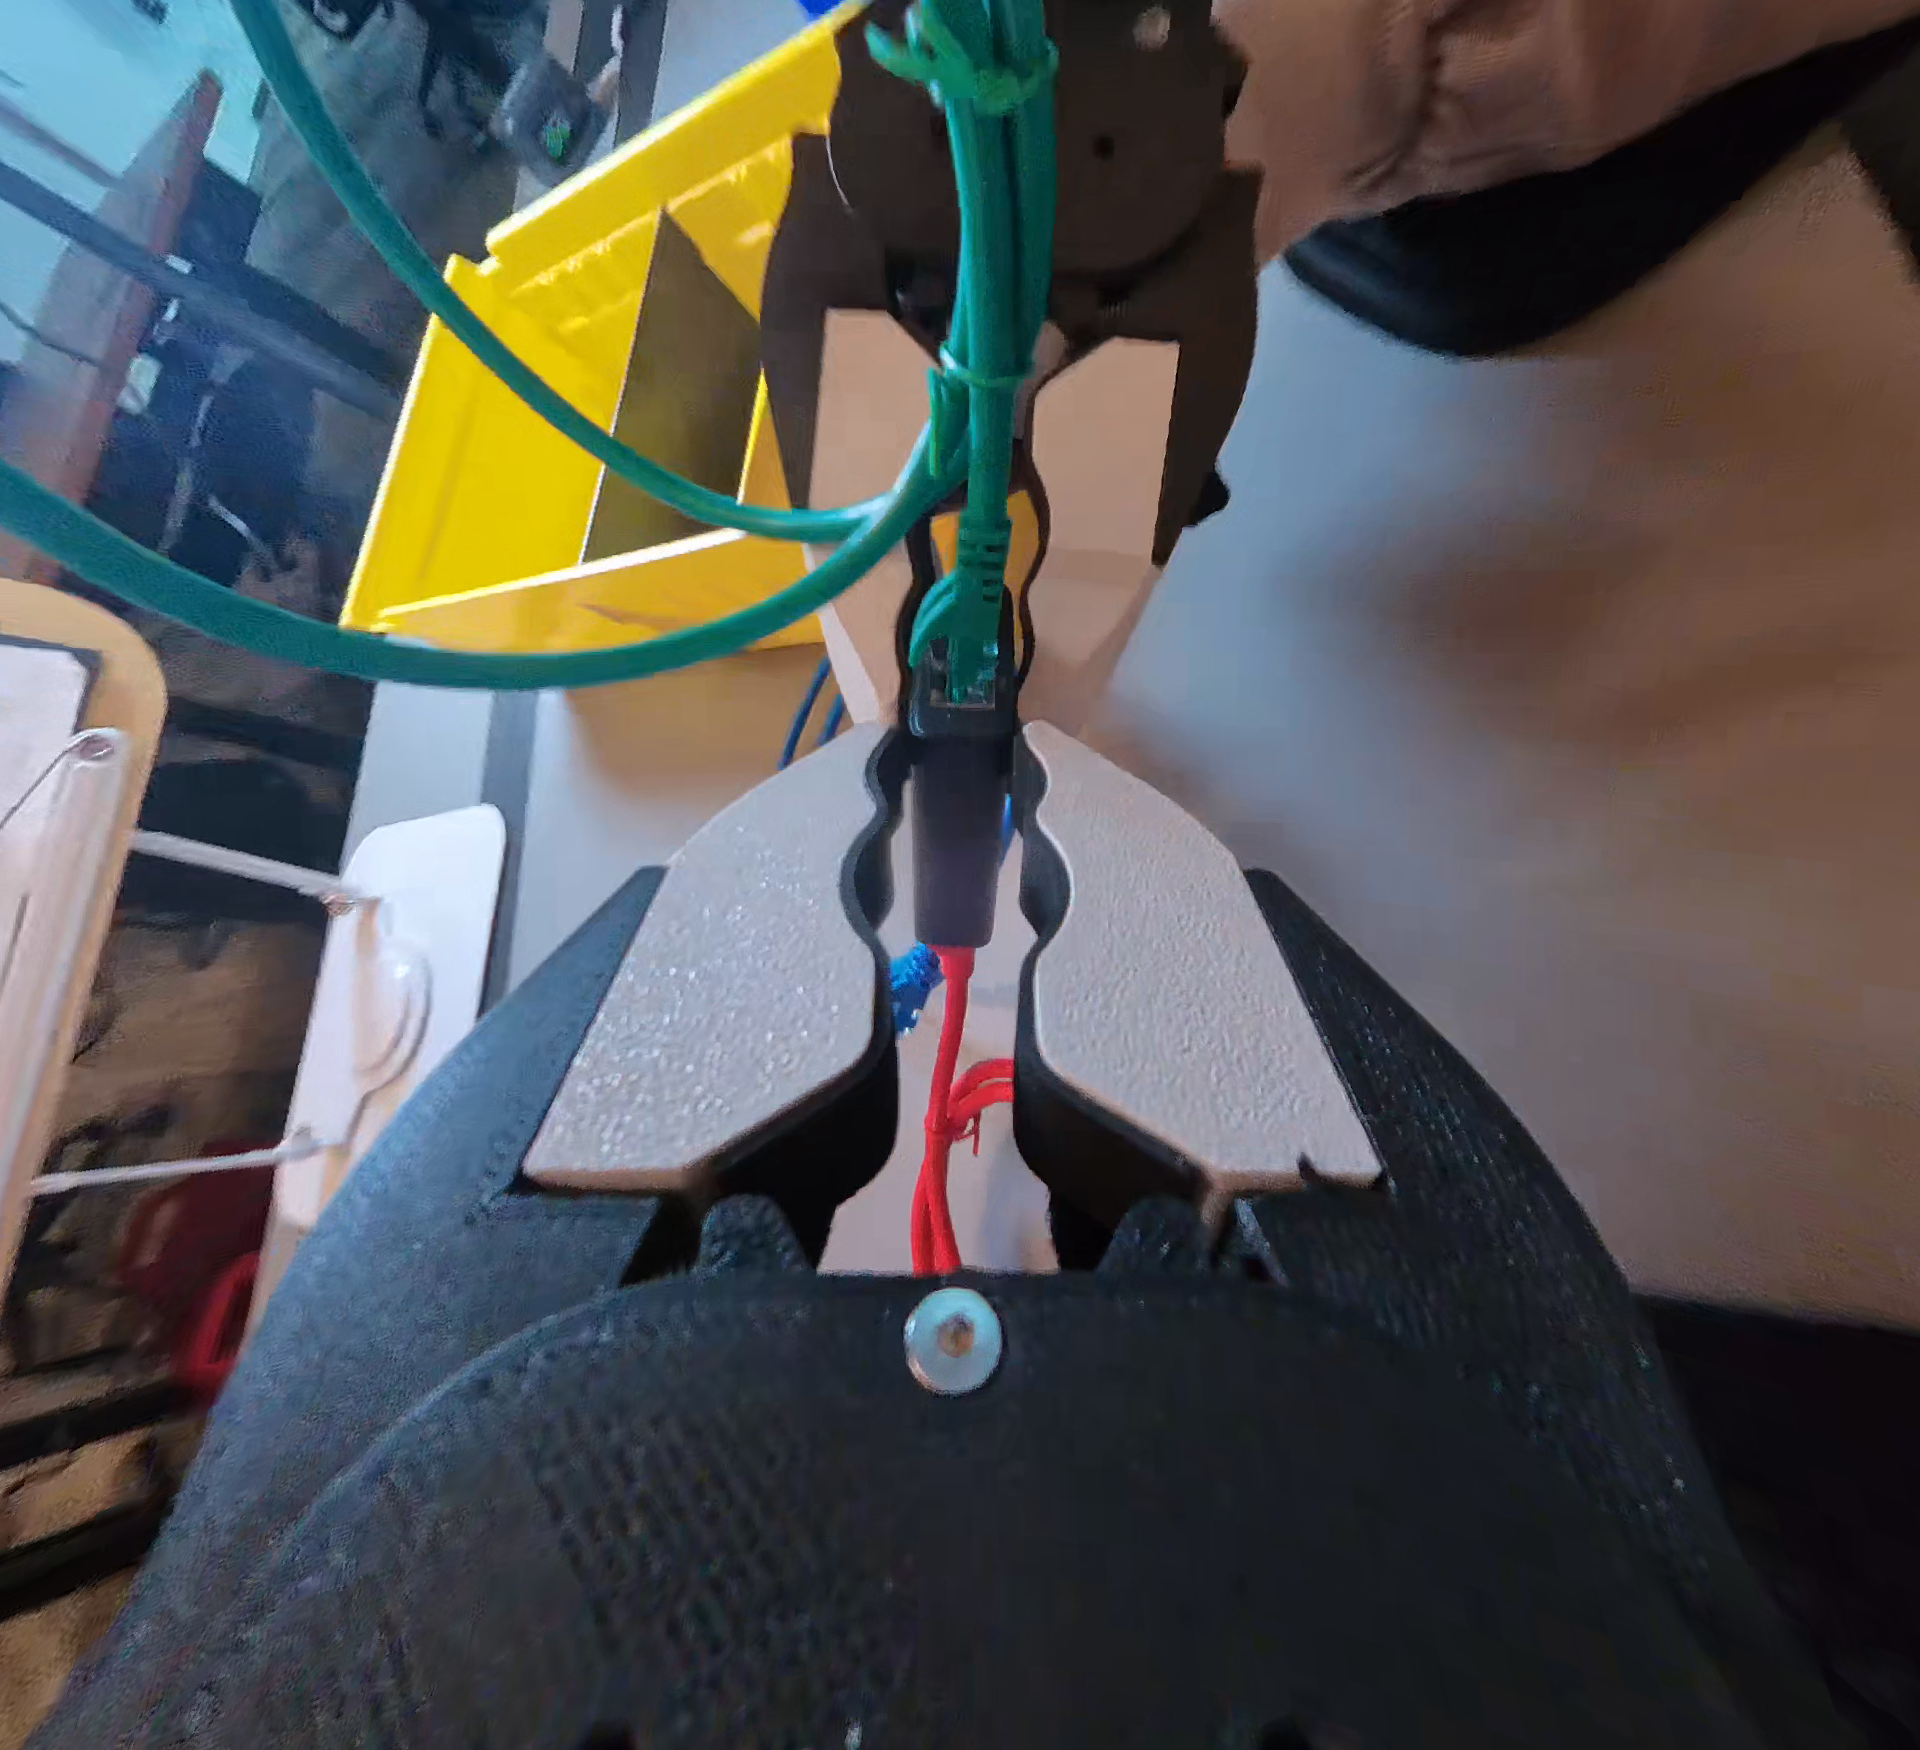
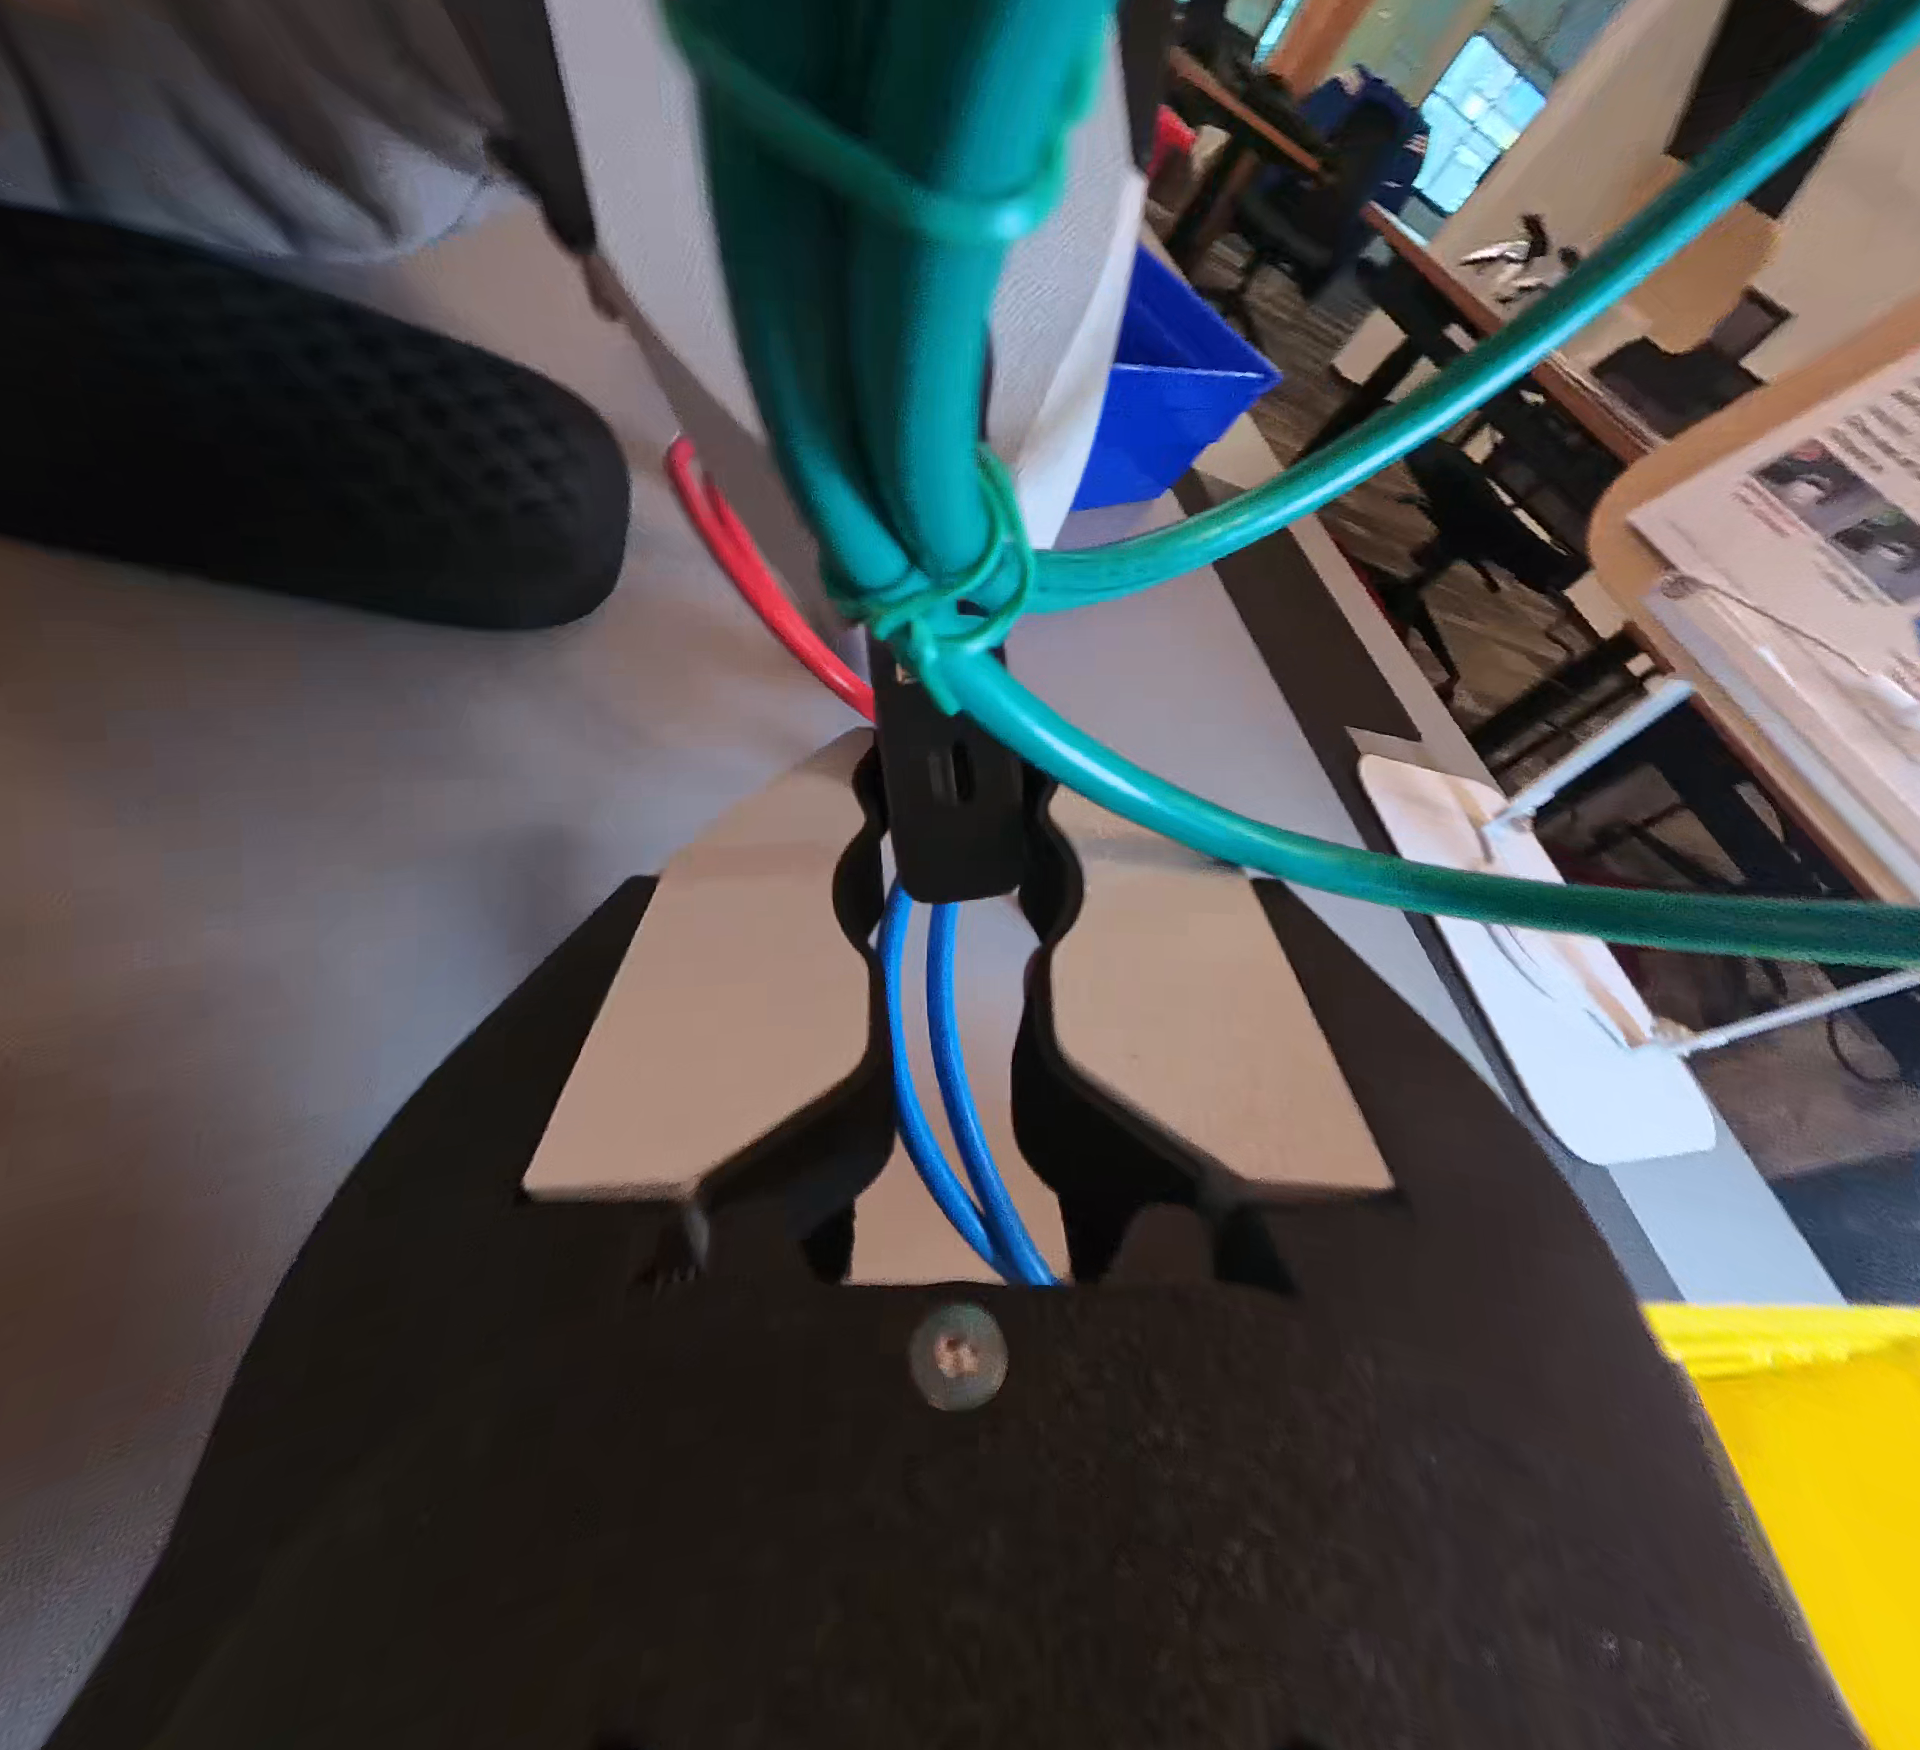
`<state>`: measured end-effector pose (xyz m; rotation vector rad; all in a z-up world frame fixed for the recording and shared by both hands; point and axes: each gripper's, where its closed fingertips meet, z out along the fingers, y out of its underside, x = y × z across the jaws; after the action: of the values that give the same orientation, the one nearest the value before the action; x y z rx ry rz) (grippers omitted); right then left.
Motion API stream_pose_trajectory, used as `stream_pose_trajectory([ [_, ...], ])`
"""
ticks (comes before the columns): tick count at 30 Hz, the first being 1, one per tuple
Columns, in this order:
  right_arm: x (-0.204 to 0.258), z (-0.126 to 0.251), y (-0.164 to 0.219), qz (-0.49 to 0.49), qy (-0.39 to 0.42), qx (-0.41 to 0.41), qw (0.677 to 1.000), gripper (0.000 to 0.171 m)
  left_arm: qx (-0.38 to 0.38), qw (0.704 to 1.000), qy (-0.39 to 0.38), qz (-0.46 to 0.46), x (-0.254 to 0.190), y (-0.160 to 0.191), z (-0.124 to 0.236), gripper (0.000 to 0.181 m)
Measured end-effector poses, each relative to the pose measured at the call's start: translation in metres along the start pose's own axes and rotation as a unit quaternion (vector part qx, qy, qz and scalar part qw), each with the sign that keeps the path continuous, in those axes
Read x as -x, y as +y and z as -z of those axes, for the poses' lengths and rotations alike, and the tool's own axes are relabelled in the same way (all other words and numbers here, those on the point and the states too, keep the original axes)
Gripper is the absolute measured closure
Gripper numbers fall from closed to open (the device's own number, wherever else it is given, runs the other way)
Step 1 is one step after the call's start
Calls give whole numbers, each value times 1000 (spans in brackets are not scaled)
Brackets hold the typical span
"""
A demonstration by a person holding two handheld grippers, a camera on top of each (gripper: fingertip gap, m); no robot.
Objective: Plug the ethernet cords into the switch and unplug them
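Mid-frame in the left wrist view, my left tool (image 1: 954, 827) clamps a small black plastic switch (image 1: 954, 853); my right tool (image 2: 951, 827) pinches its far end. I'd hold both steady beside the bundled green ethernet cord (image 1: 982, 547).

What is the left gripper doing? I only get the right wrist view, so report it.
Observer: The left gripper is shut on the black connector, gripping it from the side opposite your right gripper.
Operator: Now tell me where the green plug is. The bundle blocks my view.
Observer: The green plug sits in the end of the connector that faces your gripper. I cannot tell whether it is latched.
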<state>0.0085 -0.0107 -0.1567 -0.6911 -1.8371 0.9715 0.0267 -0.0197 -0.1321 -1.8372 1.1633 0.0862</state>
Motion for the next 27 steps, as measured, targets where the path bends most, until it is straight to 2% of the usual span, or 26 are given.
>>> stream_pose_trajectory([
  [2,9,0,-3,18,-23,-10,1000,150,-49,998,33,30,-4,-8,14,156],
  [4,20,4,-10,36,-50,-29,998,150,-88,989,95,71,-10,-9,30,140],
  [7,39,13,-26,83,-75,-60,992,150,-96,964,218,120,-28,12,40,114],
  [10,63,20,-44,129,-93,-93,983,149,-113,933,321,114,-53,24,36,112],
  [15,79,20,-55,179,-80,-108,975,149,-142,881,437,111,-94,6,21,111],
  [16,79,20,-55,180,-81,-108,974,149,-138,883,437,107,-97,5,13,117],
  [19,76,21,-47,166,-84,-96,978,149,-149,888,416,124,-94,4,0,118],
  [22,54,20,-28,120,-56,-70,989,144,-123,914,344,175,-74,14,-16,118],
  [25,20,15,5,70,-4,7,998,146,-63,935,261,232,-49,38,-24,118],
  [27,9,21,33,9,-17,73,997,145,-27,944,190,269,-24,57,-23,118],
])
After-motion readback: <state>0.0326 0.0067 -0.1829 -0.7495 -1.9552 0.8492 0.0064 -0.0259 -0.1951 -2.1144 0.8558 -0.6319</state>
